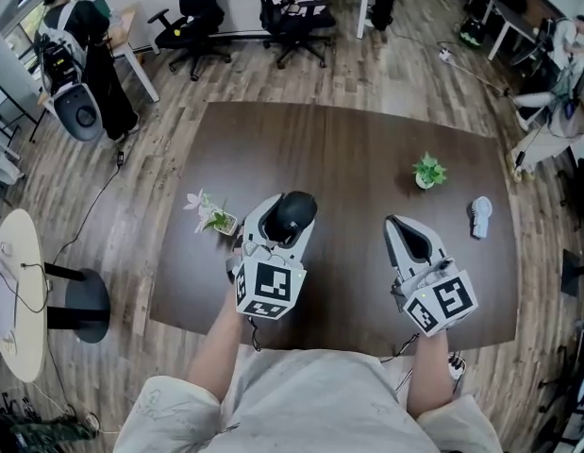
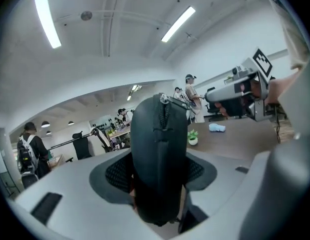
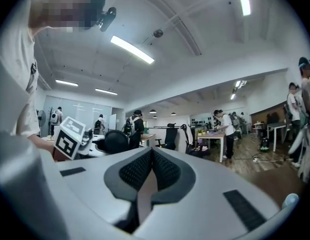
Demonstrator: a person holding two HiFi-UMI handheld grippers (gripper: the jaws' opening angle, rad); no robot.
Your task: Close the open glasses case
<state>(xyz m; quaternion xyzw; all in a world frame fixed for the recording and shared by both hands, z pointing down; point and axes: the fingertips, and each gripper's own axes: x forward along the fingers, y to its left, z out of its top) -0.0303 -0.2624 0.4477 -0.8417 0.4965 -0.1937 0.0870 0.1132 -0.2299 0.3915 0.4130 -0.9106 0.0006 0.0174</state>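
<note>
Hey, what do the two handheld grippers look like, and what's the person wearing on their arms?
Both the left gripper and right gripper have light grey, wedge-shaped bodies with dark hollows on top. Each carries a white cube with black square markers. The fingers have black, textured pads. The person wears a pale short-sleeved shirt, forearms uncovered.

Glasses case (image 1: 296, 208), black, gripped in left gripper (image 1: 288, 219) jaws over brown surface (image 1: 348, 159). Alongside, right gripper (image 1: 396, 225), jaws together, empty. Beyond: flowering plant (image 1: 214, 217), green potted plant (image 1: 427, 171), pale blue object (image 1: 480, 217).
</note>
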